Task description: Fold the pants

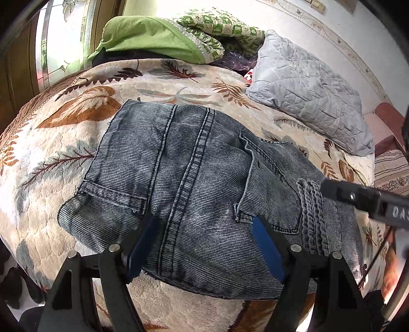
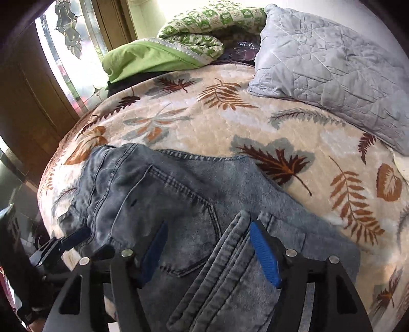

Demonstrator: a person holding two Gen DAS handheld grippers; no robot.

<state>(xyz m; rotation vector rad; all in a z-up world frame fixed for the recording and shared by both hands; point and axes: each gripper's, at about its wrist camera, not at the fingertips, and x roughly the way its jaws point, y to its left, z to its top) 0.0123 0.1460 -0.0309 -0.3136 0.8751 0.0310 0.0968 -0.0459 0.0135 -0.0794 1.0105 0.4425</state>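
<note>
A: Bed [image 2: 281, 127] w/ cream plush blanket, brown & grey leaf print. What's at the far end?

B: Grey quilted pillow [image 2: 332, 63] on the right, green pillow [image 2: 153, 58] on the left, a green-and-white patterned quilt [image 2: 204, 23] bunched btwn and behind them.

A: Window?

B: Leaded patterned glass window [image 1: 64, 38] far left, wood frame, strong daylight coming thru. Pale wall [image 1: 332, 38] w/ a faint vine border behind the bed.

Black angular left gripper [image 1: 204, 245] and right gripper [image 2: 208, 251]: blue ribbed pads, silver screws, white lettering, perhaps "DAS".
</note>
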